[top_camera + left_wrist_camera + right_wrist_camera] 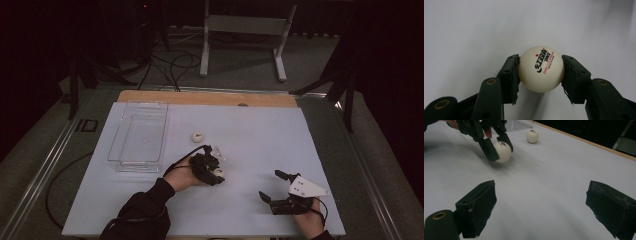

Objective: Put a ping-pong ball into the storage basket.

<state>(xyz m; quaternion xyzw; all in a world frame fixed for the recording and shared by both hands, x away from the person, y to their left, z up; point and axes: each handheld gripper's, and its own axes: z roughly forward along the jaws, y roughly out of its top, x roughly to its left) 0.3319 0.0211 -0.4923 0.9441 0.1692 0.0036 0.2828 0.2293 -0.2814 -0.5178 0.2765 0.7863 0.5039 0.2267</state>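
high view, left to right. clear plastic tray (139, 134) sits at the left of the white tabletop (250, 135), long axis running away from the person, nothing in it as far as i can tell. just right of the tray's near half, a second ball (198, 136) rests free on the tabletop.

next right: left gripper (216, 161), near the tabletop's middle, jaws clamped on a table-tennis ball (541, 72). in the left gripper view the pads press the ball from both sides at about its widest line; grip looks centred. in the right gripper view the held ball (502, 151) sits low, at or just above the surface; contact cannot be told.

key relation: the tray lies to the left of the held ball and a little farther from the person, close by; the left hand is much the nearer one. judgement: likely next move is a short carry left and over the tray's right wall.

ball: off-white, matte, round, black and red print with a small red star facing the camera.

far right: right gripper (274, 186), near the front edge, jaws wide, nothing between them.
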